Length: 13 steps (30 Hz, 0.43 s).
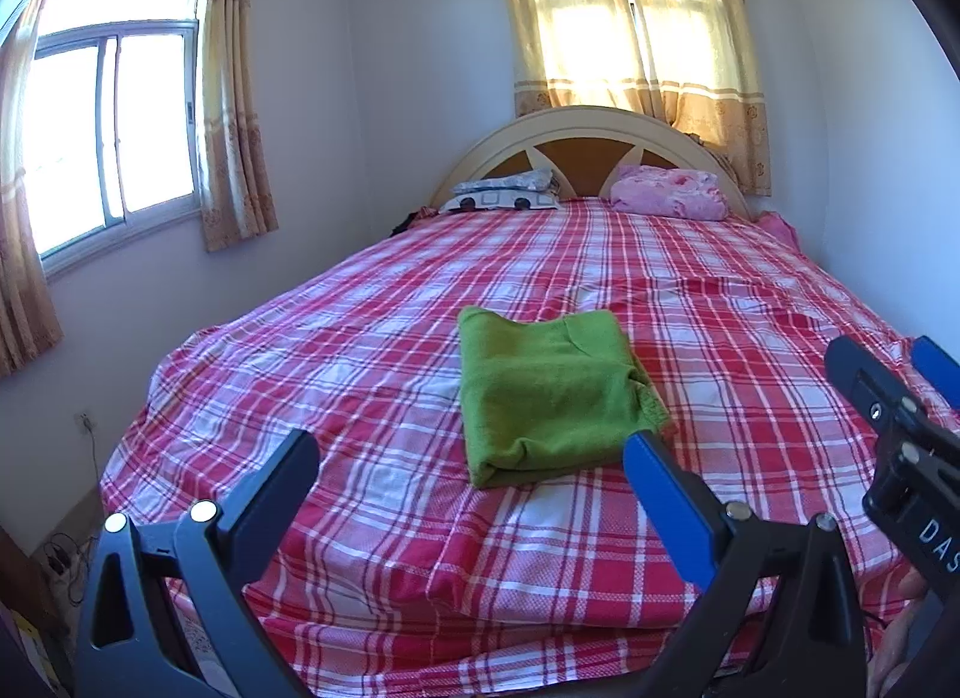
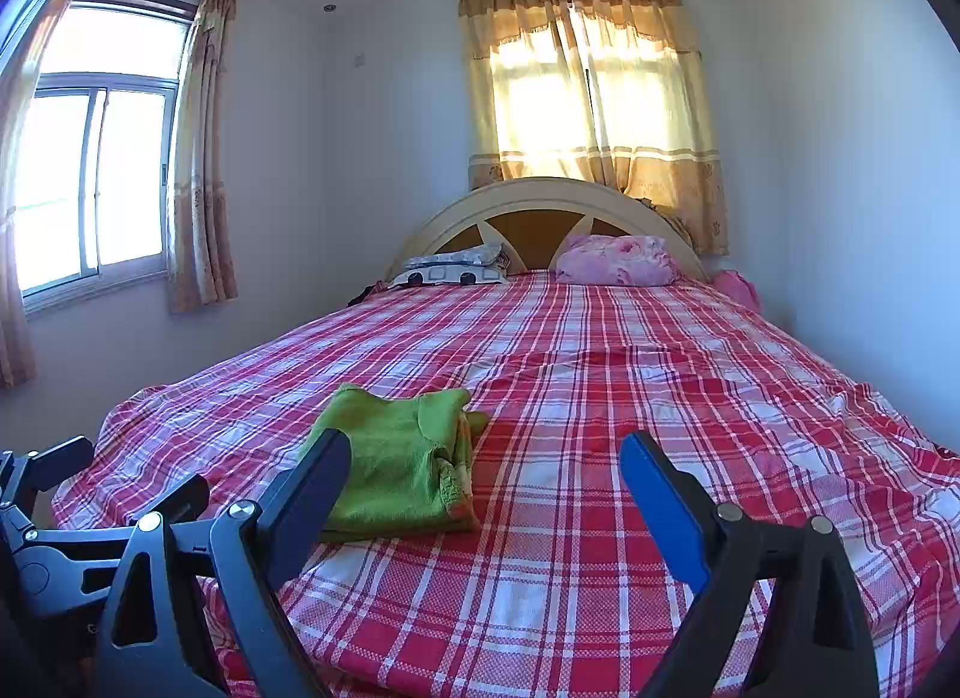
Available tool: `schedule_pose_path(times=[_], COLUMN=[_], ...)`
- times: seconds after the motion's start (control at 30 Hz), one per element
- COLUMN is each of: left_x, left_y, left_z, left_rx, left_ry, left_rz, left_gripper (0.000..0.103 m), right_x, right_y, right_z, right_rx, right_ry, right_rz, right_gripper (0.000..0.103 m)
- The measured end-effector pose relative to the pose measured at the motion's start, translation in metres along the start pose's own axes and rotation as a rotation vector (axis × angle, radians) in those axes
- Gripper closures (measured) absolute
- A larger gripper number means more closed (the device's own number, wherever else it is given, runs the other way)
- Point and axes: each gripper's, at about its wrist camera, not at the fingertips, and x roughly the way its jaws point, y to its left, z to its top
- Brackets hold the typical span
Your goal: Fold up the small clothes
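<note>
A small green garment point(image 1: 552, 395) lies folded into a rough rectangle on the red plaid bed sheet point(image 1: 372, 350). My left gripper point(image 1: 471, 452) is open and empty, held above the near end of the bed, just short of the garment's near edge. In the right wrist view the green garment point(image 2: 402, 458) lies left of centre. My right gripper point(image 2: 486, 449) is open and empty, to the right of the garment; its left finger point(image 2: 312, 488) overlaps the garment's near left corner in view. The right gripper also shows at the right edge of the left wrist view point(image 1: 888, 392).
The bed fills the room up to a rounded headboard point(image 1: 591, 125). A patterned pillow point(image 1: 504, 194) and a pink pillow point(image 1: 669, 191) lie at the head. Windows with curtains are on the left wall point(image 1: 114, 122) and behind the headboard. A wall runs close along the bed's right side.
</note>
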Motion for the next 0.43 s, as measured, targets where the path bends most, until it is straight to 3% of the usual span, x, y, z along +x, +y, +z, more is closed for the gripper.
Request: schedule_pose_path(times=[0.43], left_x=[0.0070], left_y=[-0.0032], left_z=[-0.0021], left_rx=[-0.017], left_ry=[0.035], left_rz=[-0.049], left_gripper=[0.000], right_x=[0.0019], right_y=[-0.0007], right_z=[-0.0043], right_rx=[0.005], right_ry=[0.018], right_rz=[-0.003], right_gripper=[0.011])
